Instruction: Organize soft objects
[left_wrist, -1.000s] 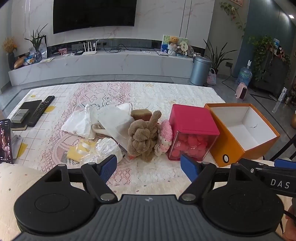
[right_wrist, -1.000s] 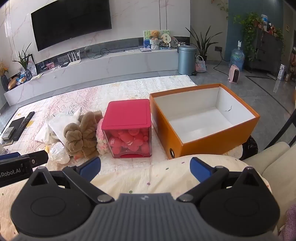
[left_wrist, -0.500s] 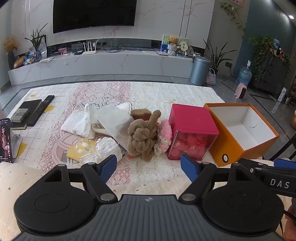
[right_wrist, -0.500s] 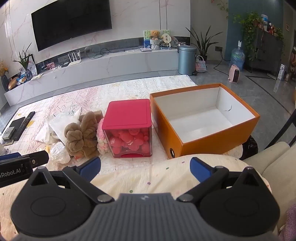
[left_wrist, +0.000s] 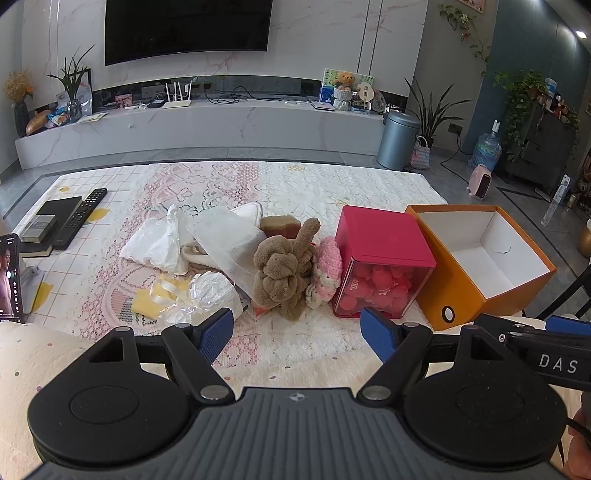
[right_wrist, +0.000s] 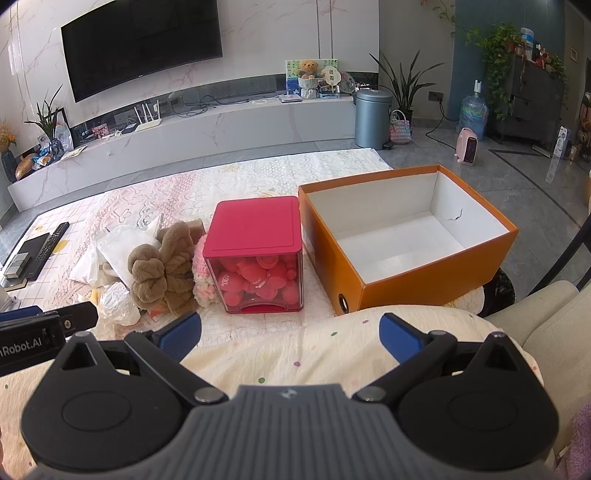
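Note:
A brown knotted plush (left_wrist: 284, 269) lies mid-table beside a pink-and-white knitted piece (left_wrist: 327, 271), white cloths and bags (left_wrist: 207, 240) and a brown sponge (left_wrist: 279, 226). A red-lidded clear box (left_wrist: 382, 266) of pink soft pieces stands next to an open, empty orange box (left_wrist: 480, 258). My left gripper (left_wrist: 297, 334) is open and empty, short of the plush. My right gripper (right_wrist: 290, 338) is open and empty, in front of the red box (right_wrist: 255, 254) and the orange box (right_wrist: 406, 236). The plush (right_wrist: 159, 266) also shows there.
A remote (left_wrist: 79, 218), a dark book stack (left_wrist: 48, 225) and a phone (left_wrist: 9, 280) lie at the table's left. A dotted cream cushion (right_wrist: 332, 350) lies under the grippers. A sofa (right_wrist: 546, 325) is at the right.

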